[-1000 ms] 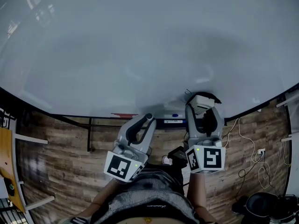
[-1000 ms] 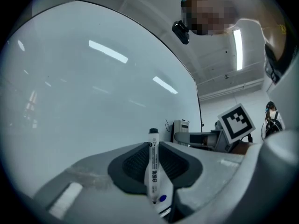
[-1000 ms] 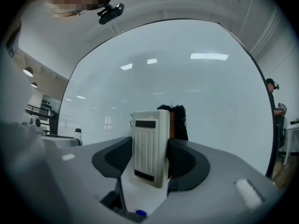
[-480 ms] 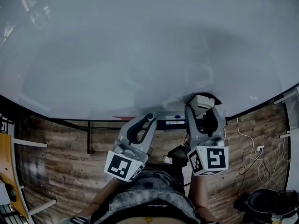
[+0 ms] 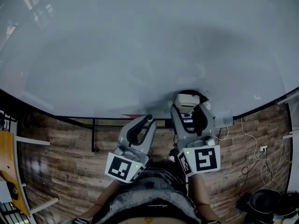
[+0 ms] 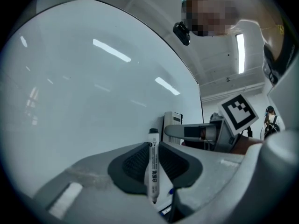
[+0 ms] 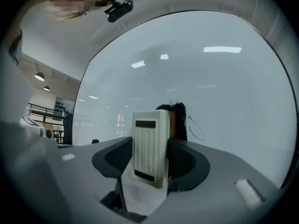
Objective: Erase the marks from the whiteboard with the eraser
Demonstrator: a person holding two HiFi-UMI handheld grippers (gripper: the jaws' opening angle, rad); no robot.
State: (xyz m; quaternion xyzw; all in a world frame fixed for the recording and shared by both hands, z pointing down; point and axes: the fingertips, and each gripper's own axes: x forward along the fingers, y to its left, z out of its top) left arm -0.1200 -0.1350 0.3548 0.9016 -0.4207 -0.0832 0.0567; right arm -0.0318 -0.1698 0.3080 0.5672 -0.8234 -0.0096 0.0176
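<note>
A white eraser is clamped between the jaws of the right gripper at the lower edge of the whiteboard, just beside a faint curved mark. A marker is pinched in the left gripper, below that edge.

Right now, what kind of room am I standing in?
Likely an office or lab-style workroom: a large whiteboard fills the view, a wood-plank floor lies below it, and a long ceiling strip light hangs overhead.
</note>
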